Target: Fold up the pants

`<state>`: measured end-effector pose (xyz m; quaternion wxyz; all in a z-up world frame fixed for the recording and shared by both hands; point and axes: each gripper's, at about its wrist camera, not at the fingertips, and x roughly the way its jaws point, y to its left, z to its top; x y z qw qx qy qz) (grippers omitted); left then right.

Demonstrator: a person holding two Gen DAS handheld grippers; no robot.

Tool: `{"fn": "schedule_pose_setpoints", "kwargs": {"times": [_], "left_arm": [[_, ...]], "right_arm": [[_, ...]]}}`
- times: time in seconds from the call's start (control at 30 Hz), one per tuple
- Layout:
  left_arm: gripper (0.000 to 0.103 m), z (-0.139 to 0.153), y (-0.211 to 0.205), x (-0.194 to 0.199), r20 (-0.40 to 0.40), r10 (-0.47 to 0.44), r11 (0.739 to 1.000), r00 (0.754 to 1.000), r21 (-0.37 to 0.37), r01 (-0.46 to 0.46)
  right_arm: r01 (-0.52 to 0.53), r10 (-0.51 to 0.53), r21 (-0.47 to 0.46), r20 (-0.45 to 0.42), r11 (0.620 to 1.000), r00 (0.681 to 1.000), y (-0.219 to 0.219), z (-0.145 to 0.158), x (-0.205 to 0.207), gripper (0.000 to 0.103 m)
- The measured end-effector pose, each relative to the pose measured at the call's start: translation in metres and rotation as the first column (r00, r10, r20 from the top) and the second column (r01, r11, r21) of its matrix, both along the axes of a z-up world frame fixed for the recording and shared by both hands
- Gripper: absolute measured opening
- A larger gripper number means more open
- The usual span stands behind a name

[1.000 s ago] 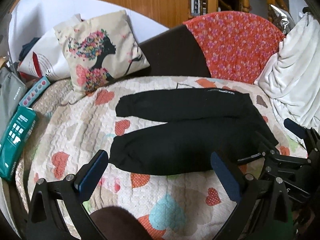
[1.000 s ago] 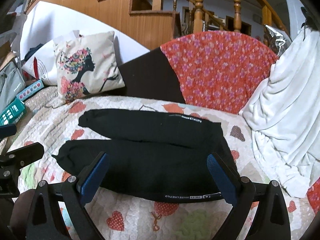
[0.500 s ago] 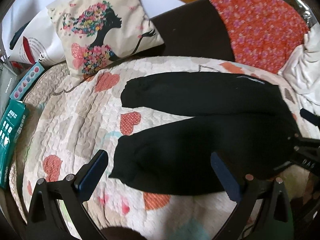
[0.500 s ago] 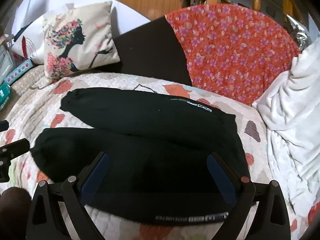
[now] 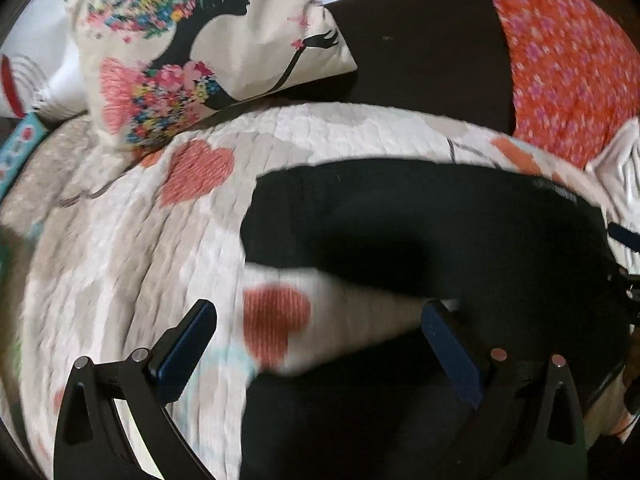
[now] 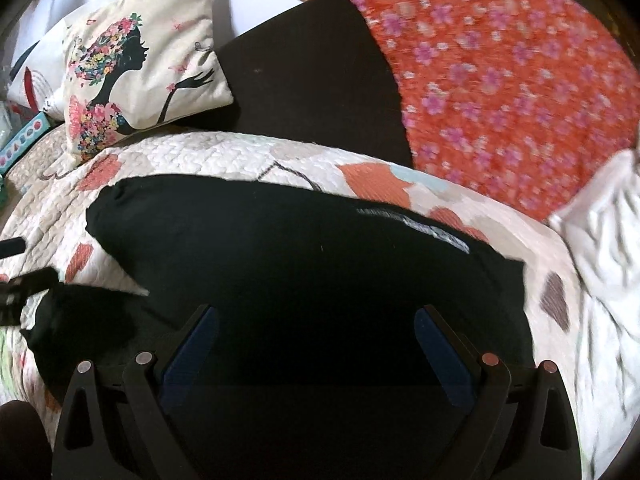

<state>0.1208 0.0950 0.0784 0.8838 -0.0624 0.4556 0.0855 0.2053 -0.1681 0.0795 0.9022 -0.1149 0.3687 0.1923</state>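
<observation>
Black pants [image 5: 440,232] lie flat on a heart-patterned quilt [image 5: 132,248], legs pointing left, waist to the right. My left gripper [image 5: 320,344] is open, low over the near leg's cuff end, with quilt between its fingers. In the right wrist view the pants [image 6: 304,272] fill the middle. My right gripper [image 6: 316,348] is open and empty, close above the waist part of the near leg. The left gripper's tip [image 6: 28,284] shows at the left edge of that view.
A cushion with a woman's silhouette [image 5: 192,44] leans at the back left. A dark backrest [image 6: 312,76] and a red floral cover [image 6: 500,80] stand behind the pants. A white blanket [image 6: 608,232] is bunched at the right. Boxes [image 5: 20,148] lie far left.
Both grippers have moved forward and down toward the pants, which now look much larger. The pants have not moved. Both grippers stay open.
</observation>
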Motion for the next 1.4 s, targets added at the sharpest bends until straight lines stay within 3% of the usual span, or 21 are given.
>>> {"fn": "schedule_pose_setpoints", "kwargs": {"times": [0.2, 0.33, 0.43, 0.63, 0.67, 0.7, 0.73, 0.77, 0.8, 0.83, 0.9, 0.93, 1.13, 1.3, 1.4], "left_arm": [[0.102, -0.012, 0.043, 0.062, 0.034, -0.018, 0.994, 0.999, -0.106, 0.021], [0.102, -0.027, 0.067, 0.1, 0.036, -0.026, 0.98, 0.999, -0.198, 0.033], [0.102, -0.04, 0.072, 0.119, 0.02, -0.053, 0.973, 0.998, -0.223, 0.056], [0.102, -0.053, 0.045, 0.14, 0.007, -0.185, 0.98, 0.983, -0.072, 0.185], [0.1, -0.053, 0.04, 0.141, 0.0, -0.21, 0.976, 0.978, -0.056, 0.21], [0.08, -0.053, 0.036, 0.14, 0.001, -0.232, 0.972, 0.973, -0.04, 0.232], [0.066, -0.051, 0.031, 0.138, 0.003, -0.241, 0.97, 0.97, -0.001, 0.241], [0.038, -0.048, 0.029, 0.138, 0.001, -0.249, 0.968, 0.969, 0.021, 0.249], [0.018, -0.046, 0.03, 0.139, 0.003, -0.273, 0.961, 0.962, -0.035, 0.273], [0.015, -0.044, 0.032, 0.141, -0.002, -0.28, 0.956, 0.96, -0.09, 0.279], [0.014, -0.038, 0.029, 0.141, 0.003, -0.282, 0.956, 0.959, -0.088, 0.281], [0.014, -0.037, 0.026, 0.141, 0.002, -0.286, 0.955, 0.958, -0.077, 0.285], [0.013, -0.017, 0.015, 0.12, 0.037, -0.284, 0.958, 0.958, -0.036, 0.286], [0.013, 0.018, 0.011, 0.08, 0.107, -0.295, 0.955, 0.95, 0.021, 0.294], [0.013, 0.035, 0.004, 0.05, 0.141, -0.316, 0.949, 0.938, 0.049, 0.313]], "right_arm": [[-0.055, 0.056, 0.006, -0.031, 0.998, 0.998, 0.011, 0.011, 0.072, 0.1], [-0.072, 0.075, 0.037, -0.113, 0.997, 0.991, 0.017, 0.01, 0.118, 0.099], [-0.086, 0.091, 0.042, -0.166, 0.995, 0.982, 0.019, 0.001, 0.145, 0.096], [-0.149, 0.143, -0.003, -0.249, 0.989, 0.958, 0.024, -0.024, 0.178, 0.091], [-0.16, 0.154, -0.005, -0.254, 0.987, 0.955, 0.024, -0.027, 0.179, 0.091], [-0.176, 0.168, -0.011, -0.243, 0.984, 0.955, 0.024, -0.028, 0.178, 0.092], [-0.19, 0.18, -0.02, -0.241, 0.982, 0.954, 0.026, -0.028, 0.176, 0.091], [-0.205, 0.194, -0.023, -0.243, 0.978, 0.951, 0.026, -0.028, 0.173, 0.088], [-0.217, 0.205, -0.023, -0.241, 0.976, 0.948, 0.026, -0.027, 0.17, 0.075], [-0.24, 0.232, -0.003, -0.248, 0.971, 0.941, 0.026, -0.024, 0.165, 0.053], [-0.248, 0.245, 0.024, -0.271, 0.968, 0.931, 0.023, -0.021, 0.161, 0.03], [-0.239, 0.236, 0.024, -0.27, 0.971, 0.933, 0.022, -0.019, 0.16, 0.023], [-0.191, 0.204, 0.075, -0.266, 0.979, 0.942, 0.009, 0.003, 0.144, 0.018], [-0.166, 0.183, 0.09, -0.237, 0.982, 0.954, -0.005, 0.028, 0.112, 0.017], [-0.157, 0.173, 0.088, -0.22, 0.984, 0.96, -0.016, 0.042, 0.085, 0.002]]}}
